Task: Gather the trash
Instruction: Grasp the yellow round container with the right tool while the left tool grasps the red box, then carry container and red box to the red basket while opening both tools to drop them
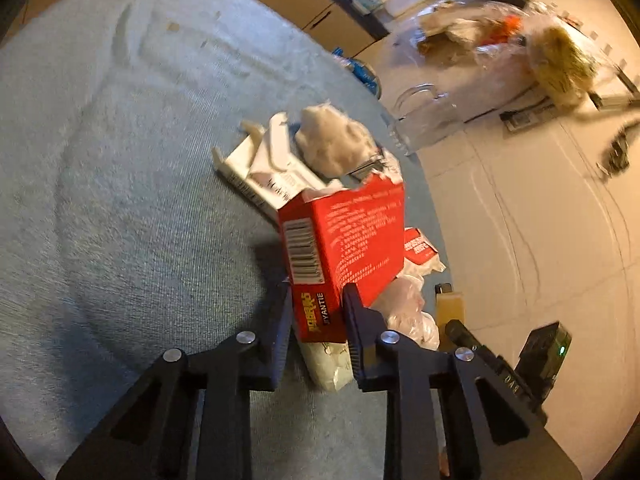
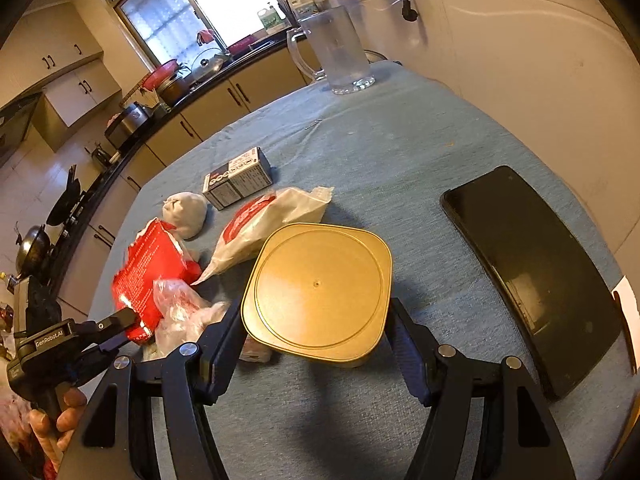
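My left gripper is shut on a torn red carton, also seen in the right wrist view. Beyond it lie a white carton and a crumpled grey wad. A clear crinkled plastic wrapper lies at its right. My right gripper is closed on a gold square tin, fingers against both its sides. In the right wrist view, a white and red bag, a grey wad and a small dark box lie on the blue tablecloth.
A black phone lies at the right of the table. A clear glass jug stands at the far edge near the wall. Kitchen counters with pots run along the left. The left gripper's body shows at lower left.
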Tool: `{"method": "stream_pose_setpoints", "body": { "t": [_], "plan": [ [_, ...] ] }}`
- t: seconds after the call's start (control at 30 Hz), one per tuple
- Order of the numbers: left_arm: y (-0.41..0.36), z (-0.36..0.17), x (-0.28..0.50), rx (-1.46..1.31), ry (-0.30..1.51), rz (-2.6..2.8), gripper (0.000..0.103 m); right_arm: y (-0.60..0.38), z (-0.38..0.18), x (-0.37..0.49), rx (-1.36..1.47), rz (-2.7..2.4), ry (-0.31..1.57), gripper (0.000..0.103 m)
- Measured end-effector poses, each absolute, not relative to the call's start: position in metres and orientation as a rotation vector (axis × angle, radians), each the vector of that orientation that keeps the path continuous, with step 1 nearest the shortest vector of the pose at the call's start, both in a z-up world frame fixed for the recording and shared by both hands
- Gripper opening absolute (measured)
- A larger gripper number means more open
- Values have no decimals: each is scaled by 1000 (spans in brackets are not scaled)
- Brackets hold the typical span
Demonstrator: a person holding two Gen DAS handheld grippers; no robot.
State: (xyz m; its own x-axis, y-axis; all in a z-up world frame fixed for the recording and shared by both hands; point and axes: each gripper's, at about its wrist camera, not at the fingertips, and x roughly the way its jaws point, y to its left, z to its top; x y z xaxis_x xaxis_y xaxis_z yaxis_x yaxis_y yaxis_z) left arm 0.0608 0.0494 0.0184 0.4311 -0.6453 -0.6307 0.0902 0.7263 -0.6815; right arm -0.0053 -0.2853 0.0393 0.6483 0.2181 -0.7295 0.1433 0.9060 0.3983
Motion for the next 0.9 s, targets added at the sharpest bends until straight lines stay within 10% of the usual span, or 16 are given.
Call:
{"method": "stream_pose_setpoints", "body": {
  "t": [0.9],
  "plan": [
    [113, 88, -43, -270, 689, -341, 22, -193, 75, -22, 343, 263, 810, 73]
  ]
}}
